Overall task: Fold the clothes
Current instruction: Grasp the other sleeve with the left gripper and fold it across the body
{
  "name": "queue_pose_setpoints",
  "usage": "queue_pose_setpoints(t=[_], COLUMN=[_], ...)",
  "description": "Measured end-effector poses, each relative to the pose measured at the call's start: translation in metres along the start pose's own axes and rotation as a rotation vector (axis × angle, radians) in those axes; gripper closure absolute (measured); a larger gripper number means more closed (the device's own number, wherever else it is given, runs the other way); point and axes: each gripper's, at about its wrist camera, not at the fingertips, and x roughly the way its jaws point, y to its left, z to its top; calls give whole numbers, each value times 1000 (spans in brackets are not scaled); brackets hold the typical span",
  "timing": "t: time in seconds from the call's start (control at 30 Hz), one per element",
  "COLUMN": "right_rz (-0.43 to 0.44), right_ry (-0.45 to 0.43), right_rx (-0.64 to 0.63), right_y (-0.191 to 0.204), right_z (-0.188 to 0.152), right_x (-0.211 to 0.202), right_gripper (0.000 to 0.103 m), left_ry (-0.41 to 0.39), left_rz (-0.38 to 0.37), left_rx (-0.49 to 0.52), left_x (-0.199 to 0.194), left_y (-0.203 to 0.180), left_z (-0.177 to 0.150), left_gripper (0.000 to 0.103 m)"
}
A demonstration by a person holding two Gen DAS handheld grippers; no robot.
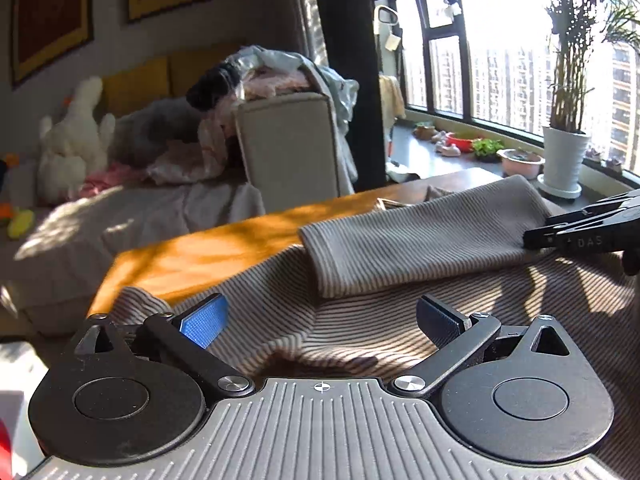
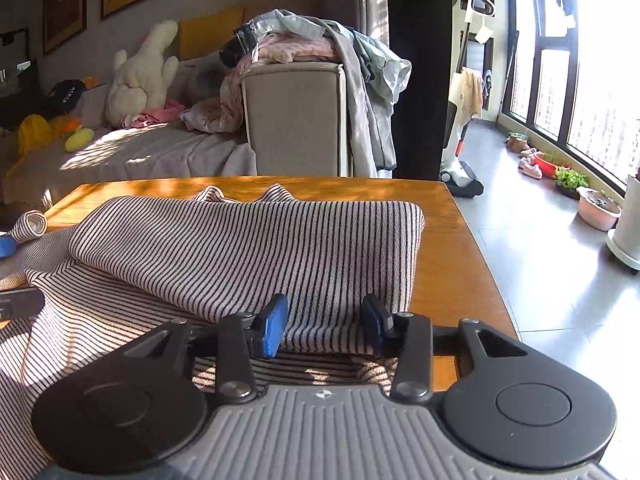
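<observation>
Left gripper [image 1: 322,320]: jaws spread wide, nothing between them, hovering over the body of the shirt [image 1: 360,320]. Striped knit lies flat on the wooden surface [image 1: 192,256], a rumple just ahead of the left pad.

Right gripper [image 2: 325,328]: jaws part-open, straddling the near edge of the folded sleeve [image 2: 248,248]; whether the pads touch cloth cannot be told. The sleeve lies across the body, its fold running close to the surface's right edge.

Farther off: cuff [image 2: 30,224] curled at the left, then the sofa [image 2: 152,152] and a clothes pile [image 2: 304,44].

Risks, as judged: closing the right jaws here could take two layers and drag the fold open. Pulling sideways could slide the knit off the right edge. The rumple, if left, would get folded in.
</observation>
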Motion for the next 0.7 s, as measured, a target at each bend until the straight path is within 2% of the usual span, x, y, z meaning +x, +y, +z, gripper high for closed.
queue_pose_setpoints(t=[0.1, 0.13, 0.17, 0.27, 0.33, 0.4, 0.43, 0.5, 0.53, 0.57, 0.63, 0.7], right_rz=[-4, -5, -6, -6, -6, -9, -10, -13, -15, -26, -56, -13], right_ry=[-5, -8, -10, -11, -10, -10, -11, -14, -15, -20, -41, -77], right_rx=[-13, -18, -21, -28, -32, -36, -37, -38, -38, -41, -52, -45], right_y=[2, 3, 3, 4, 5, 5, 6, 7, 7, 8, 13, 21], right_z=[0, 0, 0, 0, 0, 0, 0, 0, 0, 0, 4, 15], right_x=[-1, -2, -3, -3, -3, -3, -4, -4, -5, -6, -12, -27], right_gripper=[59, 59, 58, 54, 53, 52, 52, 51, 51, 51, 51, 51], left_ry=[37, 73, 91, 145, 176, 199, 206, 202, 200, 184, 144, 99], left_rz=[130, 163, 186, 253, 261, 275, 284, 302, 310, 303, 280, 239], left_rx=[-27, -50, -61, -94, -114, -132, -140, -160, -171, -193, -240, -260], left_x=[2, 8, 12, 22, 26, 29, 30, 30, 29, 25, 14, 4], left_y=[31, 43, 50, 72, 82, 93, 97, 104, 107, 109, 112, 107], left_z=[-4, -6, -9, -15, -18, -23, -26, -28, -29, -28, -24, -15], left_gripper=[8, 13, 18, 18, 19, 25, 32, 54, 75, 88, 91, 92])
